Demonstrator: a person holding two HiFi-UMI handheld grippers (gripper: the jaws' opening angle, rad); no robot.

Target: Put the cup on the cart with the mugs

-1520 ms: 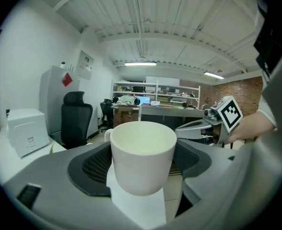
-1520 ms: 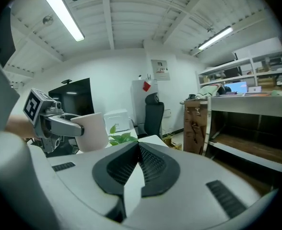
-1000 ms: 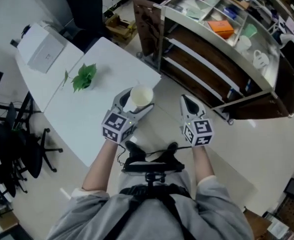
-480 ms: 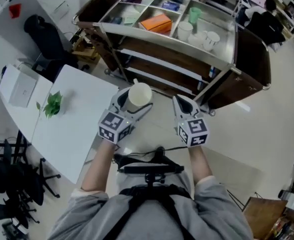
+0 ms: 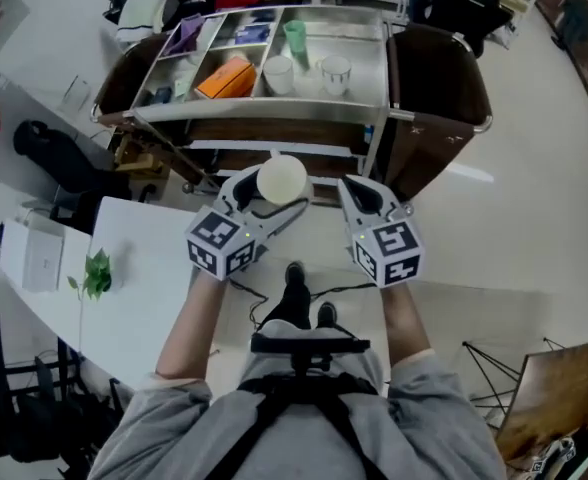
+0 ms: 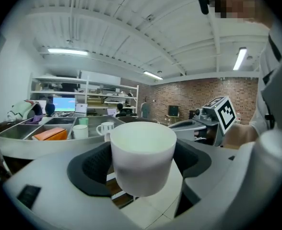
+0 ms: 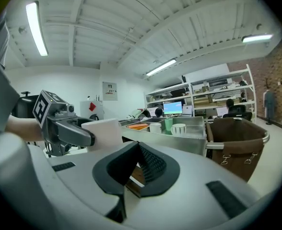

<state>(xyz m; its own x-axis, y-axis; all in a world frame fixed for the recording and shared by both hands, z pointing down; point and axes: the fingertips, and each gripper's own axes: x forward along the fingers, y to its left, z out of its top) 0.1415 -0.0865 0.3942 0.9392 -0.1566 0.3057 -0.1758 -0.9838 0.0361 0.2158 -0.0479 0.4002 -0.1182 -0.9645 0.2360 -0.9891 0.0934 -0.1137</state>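
Note:
A plain white cup (image 5: 281,180) (image 6: 142,157) stands upright between the pads of my left gripper (image 5: 271,194), which is shut on it. The cup hangs in the air just short of the cart's steel top tray (image 5: 369,43). On that tray stand two white mugs (image 5: 277,73) (image 5: 334,71) and a green cup (image 5: 295,36); the mugs also show in the left gripper view (image 6: 104,128) and the right gripper view (image 7: 178,128). My right gripper (image 5: 358,194) is level with the left one, shut and empty.
The tray's left compartments hold an orange box (image 5: 224,78) and small items. A brown bag (image 5: 439,73) hangs on the cart's right end. A white table (image 5: 144,268) with a small plant (image 5: 95,272) lies at the lower left. A wooden board (image 5: 554,388) leans at the lower right.
The view has swung from the table to the cart, which now sits square ahead and closer. Both grippers moved toward it with the cup still held in the left one.

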